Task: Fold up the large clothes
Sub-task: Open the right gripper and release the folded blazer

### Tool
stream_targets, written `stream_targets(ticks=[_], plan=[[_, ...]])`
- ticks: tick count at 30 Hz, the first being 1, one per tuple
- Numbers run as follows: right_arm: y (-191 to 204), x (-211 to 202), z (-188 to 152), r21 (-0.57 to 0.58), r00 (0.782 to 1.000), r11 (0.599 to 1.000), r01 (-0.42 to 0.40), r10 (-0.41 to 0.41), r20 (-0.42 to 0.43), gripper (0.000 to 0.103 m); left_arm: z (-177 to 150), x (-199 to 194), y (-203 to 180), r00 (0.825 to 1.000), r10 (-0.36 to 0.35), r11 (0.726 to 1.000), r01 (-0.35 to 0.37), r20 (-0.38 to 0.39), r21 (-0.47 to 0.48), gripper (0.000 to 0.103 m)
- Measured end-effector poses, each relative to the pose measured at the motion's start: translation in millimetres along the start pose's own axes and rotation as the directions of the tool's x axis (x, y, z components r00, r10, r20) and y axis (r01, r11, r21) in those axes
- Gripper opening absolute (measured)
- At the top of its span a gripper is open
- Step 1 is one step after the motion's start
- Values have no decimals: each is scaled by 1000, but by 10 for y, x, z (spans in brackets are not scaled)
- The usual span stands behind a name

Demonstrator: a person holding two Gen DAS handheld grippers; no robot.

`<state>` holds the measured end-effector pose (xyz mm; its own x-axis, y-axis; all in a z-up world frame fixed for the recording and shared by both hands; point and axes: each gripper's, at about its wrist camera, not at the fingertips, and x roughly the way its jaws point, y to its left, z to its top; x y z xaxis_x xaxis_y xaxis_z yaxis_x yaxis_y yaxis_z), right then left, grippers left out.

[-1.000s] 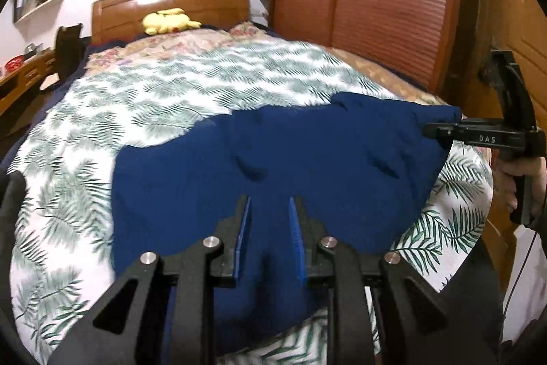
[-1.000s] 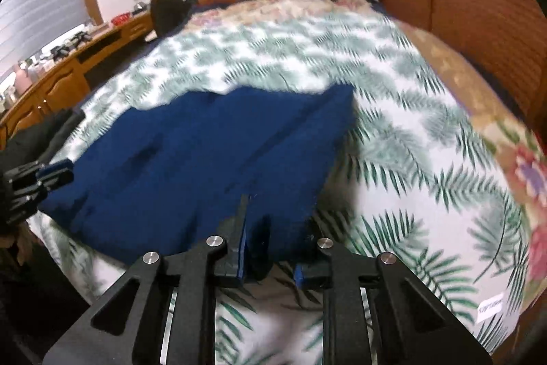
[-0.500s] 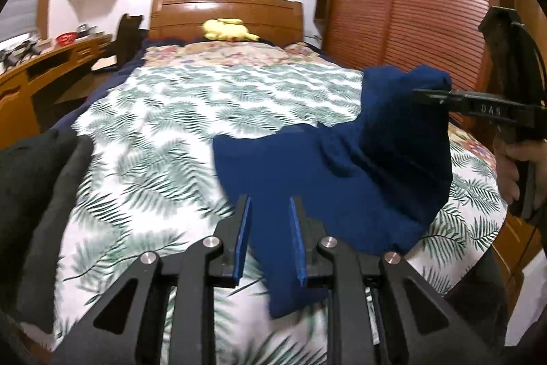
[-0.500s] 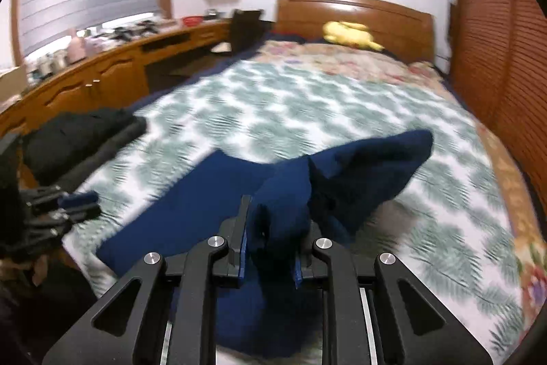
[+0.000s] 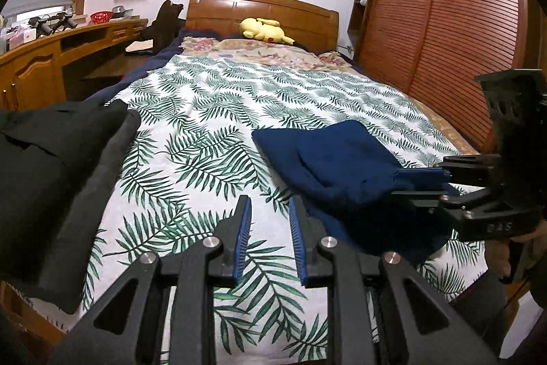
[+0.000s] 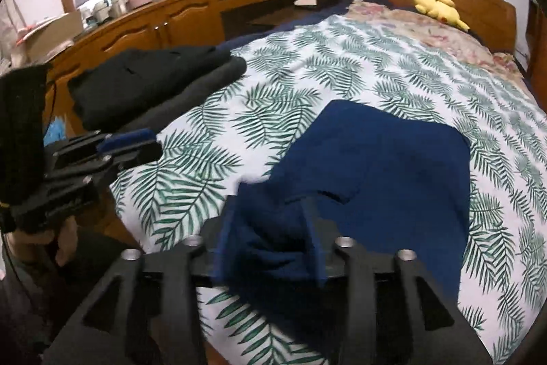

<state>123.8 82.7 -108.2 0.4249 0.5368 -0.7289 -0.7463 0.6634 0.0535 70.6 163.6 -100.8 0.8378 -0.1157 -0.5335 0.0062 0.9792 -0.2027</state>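
The dark blue knitted garment [image 6: 383,166] lies folded over on the bed [image 5: 218,112], which carries a white bedspread printed with green fern leaves; the garment sits at the foot end of the bed, on the side toward the louvred wooden wardrobe [image 5: 444,23].

The right hand-held gripper [image 6: 270,235] is at the near edge of the garment. Its jaws are opening, and a bunched fold of the blue fabric sits between them; the picture is blurred there, and the pads appear parted from the cloth. In the left wrist view the same right hand-held gripper [image 5: 410,183] reaches over the garment's edge from the wardrobe side, with a hand [image 5: 506,248] on its grip.

The left hand-held gripper [image 5: 268,221] hovers above bare bedspread just beside the garment, on the side away from the wardrobe. Its blue pads stand slightly apart, with nothing between them.

A folded stack of black clothing [image 6: 150,88] rests on the bed's edge opposite the wardrobe. A yellow plush toy [image 5: 263,29] lies at the head of the bed, against the wooden headboard [image 5: 253,5].
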Motion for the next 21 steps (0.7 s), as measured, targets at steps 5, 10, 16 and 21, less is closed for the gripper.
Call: stream_targets(ticks=[5, 10, 16, 21], plan=[[-90, -311, 19, 2, 998, 999, 39, -39, 41, 53, 37, 15, -107, 1000, -20, 1000, 20, 7, 20, 20], [-332, -500, -71, -19, 988, 989, 150, -149, 45, 53, 79, 44, -198, 999, -51, 998, 50, 14, 35, 20], [-666, -508, -395, 53, 981, 980, 192, -190, -41, 52, 105, 35, -347, 997, -70, 996, 69, 19, 58, 21], [-756, -427, -662, 114, 990, 985, 129, -120, -79, 49, 128, 26, -485, 996, -86, 993, 84, 26, 85, 21]])
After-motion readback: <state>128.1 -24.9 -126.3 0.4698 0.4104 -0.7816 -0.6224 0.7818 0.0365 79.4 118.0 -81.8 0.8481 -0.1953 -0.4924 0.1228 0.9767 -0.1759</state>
